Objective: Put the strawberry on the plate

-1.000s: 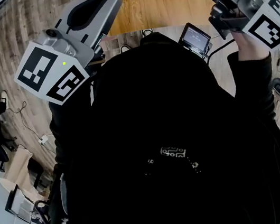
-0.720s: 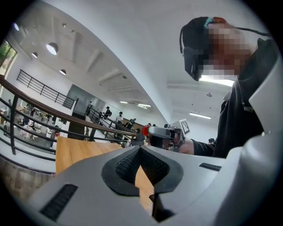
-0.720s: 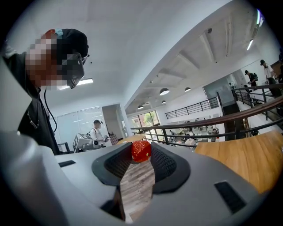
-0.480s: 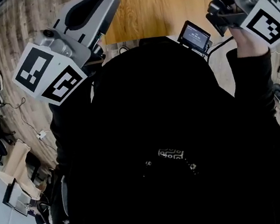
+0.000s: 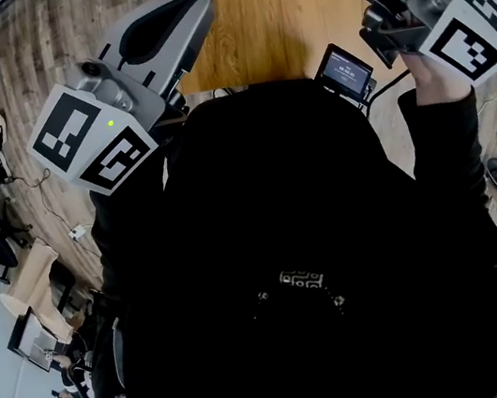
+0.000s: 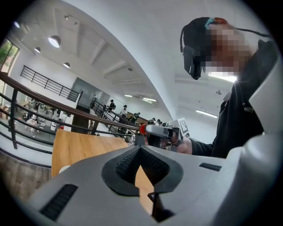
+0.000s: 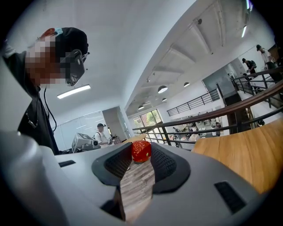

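Observation:
A small red strawberry is pinched between the tips of my right gripper, held level in the air. The left gripper view shows the same strawberry at the tip of that right gripper. My left gripper is shut with its tips touching and nothing between them. In the head view the left gripper reaches over the near edge of the wooden table; the right gripper's tips are cut off by the top edge. No plate is clearly visible.
The wooden table lies ahead, with a dark railing behind it. A pale rounded edge shows on the table by the left jaw; what it is I cannot tell. A small screen device sits at the person's chest.
The table's near edge has slid closer under the person. Both grippers have moved forward over it, the strawberry still in the right one.

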A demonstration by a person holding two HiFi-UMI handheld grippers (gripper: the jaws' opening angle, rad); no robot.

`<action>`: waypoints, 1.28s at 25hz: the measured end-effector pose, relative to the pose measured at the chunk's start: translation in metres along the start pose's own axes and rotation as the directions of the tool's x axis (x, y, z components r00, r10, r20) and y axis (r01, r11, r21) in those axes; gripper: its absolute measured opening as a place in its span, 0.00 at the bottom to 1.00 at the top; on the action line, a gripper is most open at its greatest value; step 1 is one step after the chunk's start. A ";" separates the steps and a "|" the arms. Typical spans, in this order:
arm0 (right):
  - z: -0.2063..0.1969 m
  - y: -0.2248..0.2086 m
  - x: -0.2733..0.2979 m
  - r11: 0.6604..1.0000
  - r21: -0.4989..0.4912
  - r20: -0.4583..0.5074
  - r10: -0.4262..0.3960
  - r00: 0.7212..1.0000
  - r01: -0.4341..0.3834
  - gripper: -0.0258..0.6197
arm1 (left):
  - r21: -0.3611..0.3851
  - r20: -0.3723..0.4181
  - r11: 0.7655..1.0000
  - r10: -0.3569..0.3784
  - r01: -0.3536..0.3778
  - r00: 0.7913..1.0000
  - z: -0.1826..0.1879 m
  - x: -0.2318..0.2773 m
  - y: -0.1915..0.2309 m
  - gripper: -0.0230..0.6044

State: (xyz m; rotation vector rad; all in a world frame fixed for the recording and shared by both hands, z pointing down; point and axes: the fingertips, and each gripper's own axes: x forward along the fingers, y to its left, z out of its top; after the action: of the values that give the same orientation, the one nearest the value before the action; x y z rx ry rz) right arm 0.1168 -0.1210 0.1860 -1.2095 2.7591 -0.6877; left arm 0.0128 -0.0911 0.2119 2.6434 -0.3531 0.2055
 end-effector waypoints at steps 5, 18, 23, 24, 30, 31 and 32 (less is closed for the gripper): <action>0.011 -0.014 -0.006 0.999 0.032 -0.012 0.012 1.000 -0.012 0.26 | -0.017 -0.032 1.000 0.005 -0.005 0.999 0.014 0.020 -0.009 0.04; -0.023 -0.052 -0.003 0.993 0.112 0.023 0.027 0.999 -0.030 0.26 | -0.022 -0.093 1.000 0.010 -0.012 0.996 -0.002 0.044 0.006 0.04; -0.028 -0.056 -0.014 0.994 0.108 0.029 -0.021 0.999 0.018 0.26 | 0.005 -0.099 1.000 -0.030 0.031 0.995 -0.001 0.049 0.007 0.04; -0.028 -0.057 -0.015 0.993 0.111 0.033 -0.032 0.999 0.029 0.26 | 0.009 -0.099 0.999 -0.043 0.044 0.994 0.001 0.050 0.008 0.04; -0.017 -0.062 -0.018 0.990 0.107 0.043 -0.093 0.995 0.088 0.26 | 0.020 -0.102 0.994 -0.102 0.105 0.990 0.011 0.057 0.010 0.04; -0.016 -0.062 -0.018 0.990 0.104 0.043 -0.102 0.994 0.097 0.26 | 0.020 -0.102 0.993 -0.110 0.112 0.989 0.011 0.058 0.010 0.04; -0.017 -0.062 -0.017 0.989 0.099 0.040 -0.110 0.993 0.105 0.26 | 0.018 -0.103 0.993 -0.116 0.119 0.988 0.008 0.058 0.011 0.04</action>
State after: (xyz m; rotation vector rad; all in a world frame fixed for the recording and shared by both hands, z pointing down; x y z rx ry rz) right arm 0.1678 -0.1395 0.2248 -1.3442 2.6068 -0.7826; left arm 0.0660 -0.1164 0.2211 2.6552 -0.1616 0.3068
